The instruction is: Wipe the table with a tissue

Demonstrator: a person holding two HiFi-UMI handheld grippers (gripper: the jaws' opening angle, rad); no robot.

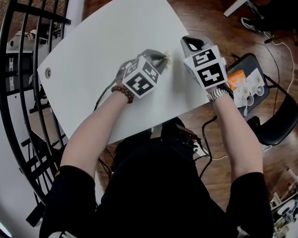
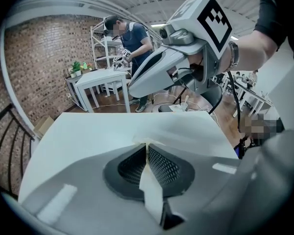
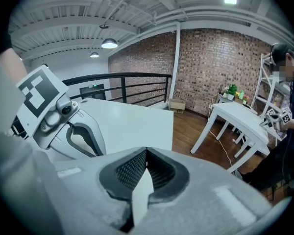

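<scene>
White laminate covers nearly all of the head view, and the surface (image 1: 89,48) shows no spill or mark that I can make out. The left claw (image 1: 161,62) is pinched nearly closed on the tissue (image 1: 166,59), a small cream wad that sticks out past its tips towards the far side. The left gripper view shows a thin fold of it caught between the mesh pads. The wad sits over the far middle of the surface, right of centre. Whether it touches the top or hangs just above it I cannot tell from these views. The right claw (image 1: 189,42) is just to the right of it, close beside but apart, with its jaws fully together and nothing between them. It points past the right edge of the surface towards the wooden floor (image 1: 203,14). A black chair (image 1: 280,118) with a few small items on it stands to the right, off the surface. The step in hand looks like the wipe itself, either at the end of a stroke or between strokes. Next, the left claw would need to press the wad flat onto the top and drag it across in broad passes, keeping the pinch firm so the paper does not slip out. The right claw has only to keep clear.
</scene>
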